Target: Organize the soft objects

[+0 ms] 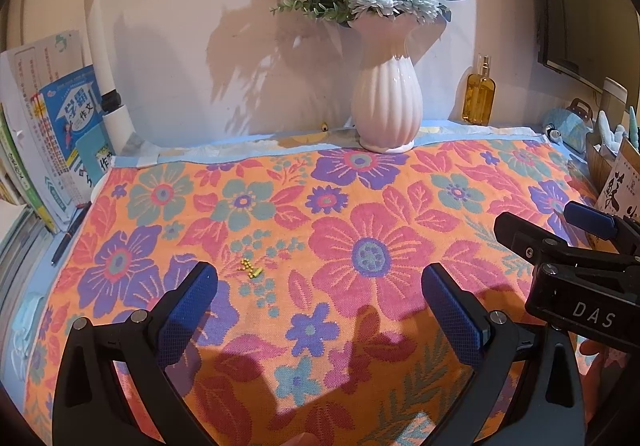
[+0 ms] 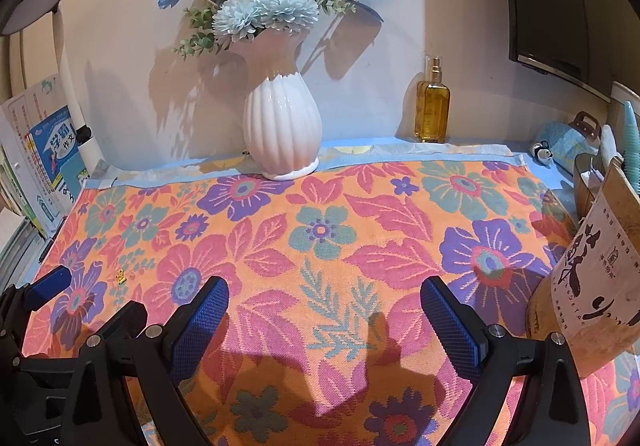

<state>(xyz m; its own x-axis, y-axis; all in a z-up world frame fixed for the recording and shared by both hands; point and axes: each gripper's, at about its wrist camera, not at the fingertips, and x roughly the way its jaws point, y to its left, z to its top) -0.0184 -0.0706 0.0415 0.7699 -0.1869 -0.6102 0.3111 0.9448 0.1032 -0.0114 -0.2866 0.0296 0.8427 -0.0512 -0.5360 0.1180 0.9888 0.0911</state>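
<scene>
A vase (image 1: 386, 102) stands at the cloth's (image 1: 320, 206) back edge, books (image 1: 60, 134) left, a bottle (image 1: 478, 94) right.

Right gripper (image 1: 576, 242) body, right of the left fingers (image 1: 188, 310): white letters "DAS".
Blue book cover (image 1: 74, 118), far left of the fingers: "学霸 作文".
Paper label (image 2: 596, 266), right of the right fingers (image 2: 452, 322): brush characters, not readable.

Left gripper (image 1: 320, 310), right gripper (image 2: 324, 318): jaws apparently wide apart.
</scene>
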